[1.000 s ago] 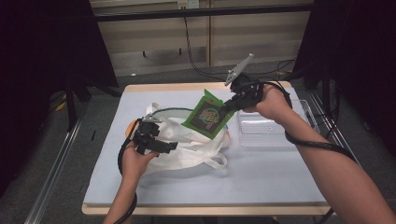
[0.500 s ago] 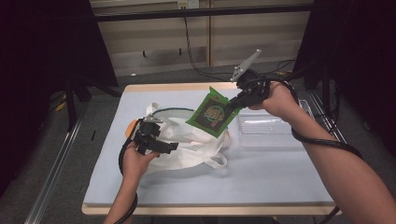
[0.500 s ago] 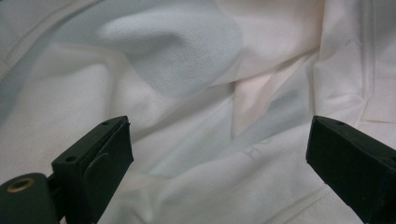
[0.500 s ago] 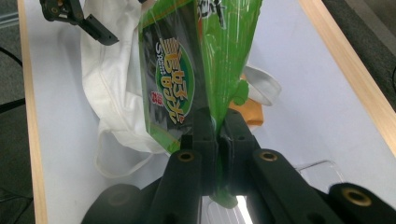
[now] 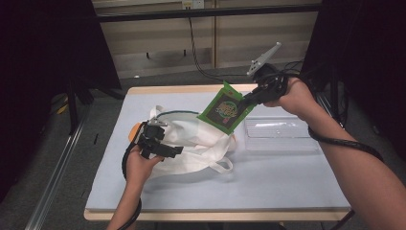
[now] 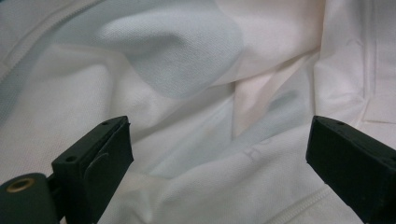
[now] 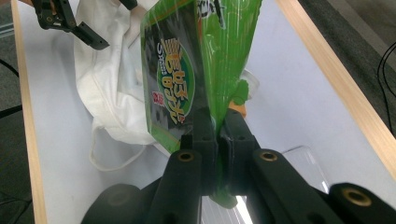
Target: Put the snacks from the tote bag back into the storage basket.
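Broadly, the table carries everything, its pale blue top bordered by a wooden edge. Largest on it is the white cloth bag, slumped left of centre with a handle loop trailing toward the near side. To its right, touching or just beside it, lies a clear plastic tray. Something orange peeks out at the bag's far-left edge; what it is cannot be told.

Raised above the gap between bag and tray is the green snack packet, tilted, off the table. The right gripper grasps it, jaws clenched on the packet's edge, as the right gripper view shows at close range. The left gripper sits low on the bag's left part; in the left gripper view its jaws stand wide apart over the folds of white fabric, released and clamping nothing.

As a judgement, the risks lie in the thin hold and the limp bag. Pinched only at its edge, the packet could swing or slip if the hand jerks. With nothing holding the bag's mouth wide, the packet could catch on a fold and drag the cloth, or land on the tray instead.
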